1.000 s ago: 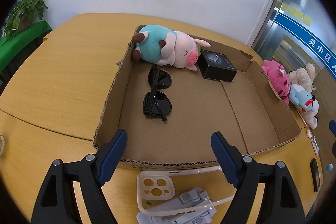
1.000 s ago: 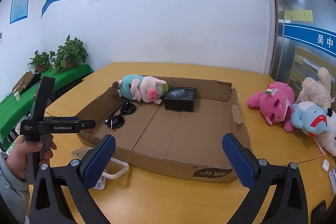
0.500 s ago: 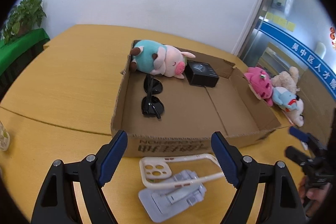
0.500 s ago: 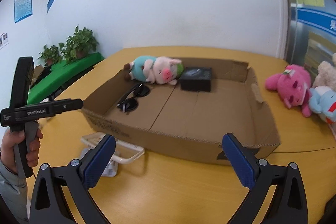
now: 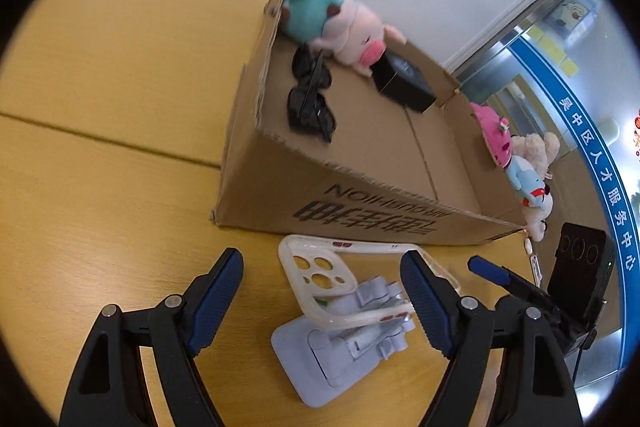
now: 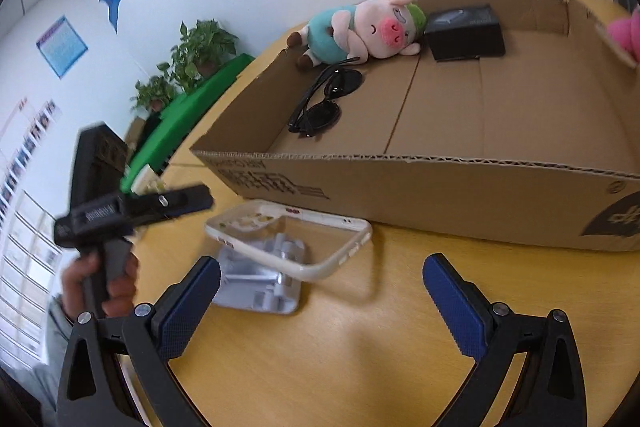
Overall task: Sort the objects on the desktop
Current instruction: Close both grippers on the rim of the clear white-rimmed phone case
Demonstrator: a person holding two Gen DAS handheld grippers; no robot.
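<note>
A clear phone case leans on a grey phone stand on the table, just in front of a shallow cardboard box. Black sunglasses, a pig plush and a small black box lie inside the box. My left gripper hangs over the case and stand. Its jaws are closing, both items lie between them, and the pads touch neither. My right gripper is open and holds nothing. In its view the case lies just ahead and the stand to its left.
Several plush toys lie on the wooden table right of the box. A person's hand grips the left gripper's handle. Potted plants stand on a green surface beyond the table's far left.
Both grippers have sunk and tipped down toward the table in front of the box. The case and stand now lie between the left fingers, and the right gripper has drawn near.
</note>
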